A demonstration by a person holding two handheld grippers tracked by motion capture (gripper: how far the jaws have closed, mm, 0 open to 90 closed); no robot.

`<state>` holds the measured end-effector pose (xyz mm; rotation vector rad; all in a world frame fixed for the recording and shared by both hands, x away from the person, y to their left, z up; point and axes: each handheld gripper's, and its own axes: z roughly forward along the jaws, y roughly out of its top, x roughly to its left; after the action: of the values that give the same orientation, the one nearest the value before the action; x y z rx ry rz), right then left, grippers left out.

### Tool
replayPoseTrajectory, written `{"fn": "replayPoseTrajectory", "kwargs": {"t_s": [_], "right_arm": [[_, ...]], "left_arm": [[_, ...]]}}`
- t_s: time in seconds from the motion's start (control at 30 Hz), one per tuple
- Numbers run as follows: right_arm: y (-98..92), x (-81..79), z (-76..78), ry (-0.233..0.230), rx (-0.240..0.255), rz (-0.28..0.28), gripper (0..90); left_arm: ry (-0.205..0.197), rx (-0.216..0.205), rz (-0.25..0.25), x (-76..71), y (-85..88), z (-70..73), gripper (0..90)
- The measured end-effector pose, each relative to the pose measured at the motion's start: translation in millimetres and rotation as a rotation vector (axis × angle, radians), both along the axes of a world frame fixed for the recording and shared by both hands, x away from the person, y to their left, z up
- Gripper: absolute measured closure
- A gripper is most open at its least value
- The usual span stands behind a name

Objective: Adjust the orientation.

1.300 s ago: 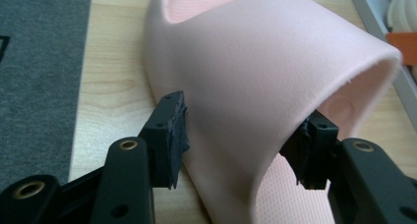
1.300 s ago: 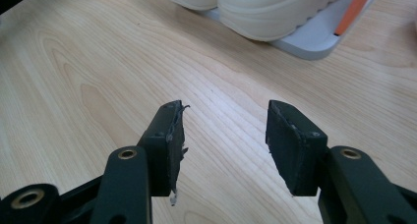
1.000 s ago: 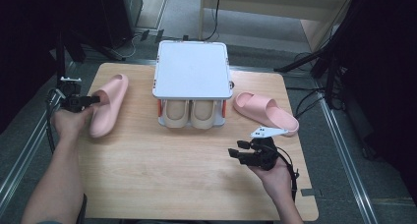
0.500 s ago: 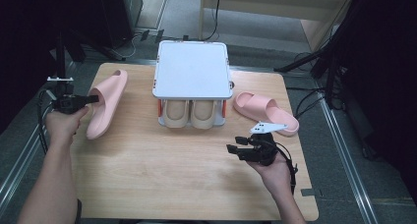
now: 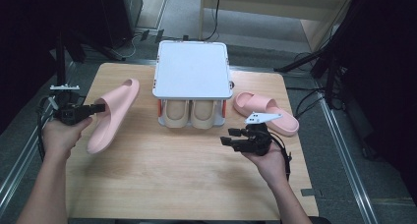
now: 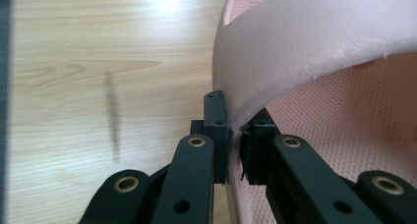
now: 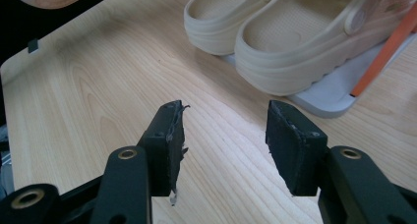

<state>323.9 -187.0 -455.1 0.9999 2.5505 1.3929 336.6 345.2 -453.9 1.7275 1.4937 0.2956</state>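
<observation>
My left gripper is shut on the strap edge of a pink slipper, which hangs tilted above the table's left side. In the left gripper view the jaws pinch the pink slipper's strap at my left gripper. A second pink slipper lies flat on the table at the right. My right gripper is open over bare wood, just left of that slipper; in the right gripper view my right gripper holds nothing. A pair of beige clogs sits on the lower shelf of a white two-tier rack.
The beige clogs rest on the rack's grey base plate with an orange post beside them. The wooden table has open room in front of the rack. Dark stands and cables surround the table edges.
My left gripper has lifted the pink slipper and drawn it leftward and toward the near side; it now tilts more. The right gripper has shifted slightly left and stays open.
</observation>
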Motion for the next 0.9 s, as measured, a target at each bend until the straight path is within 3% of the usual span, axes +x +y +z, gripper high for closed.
{"fn": "replayPoseTrajectory", "kwargs": {"t_s": [0.23,0.33,0.5,0.63,0.9], "right_arm": [[4.2,8.7,2.0,0.001,0.019,0.009,49.3],[5.4,10.3,2.8,-0.002,0.024,0.01,49.4],[7.3,9.5,3.2,-0.003,0.019,0.015,49.9],[9.3,8.2,2.5,-0.003,0.012,0.02,50.3],[17.5,2.4,0.4,-0.001,0.001,0.043,51.3]], "left_arm": [[0.029,0.004,-0.089,-27.0,-27.0,-0.3,83.8],[0.027,0.028,-0.127,-38.5,-38.9,0.0,83.7],[0.003,0.024,-0.208,-58.5,-60.0,0.1,83.5],[-0.006,0.023,-0.27,-63.4,-79.3,-5.0,83.4],[-0.002,0.027,-0.389,-55.5,-120.5,-19.2,82.3]]}}
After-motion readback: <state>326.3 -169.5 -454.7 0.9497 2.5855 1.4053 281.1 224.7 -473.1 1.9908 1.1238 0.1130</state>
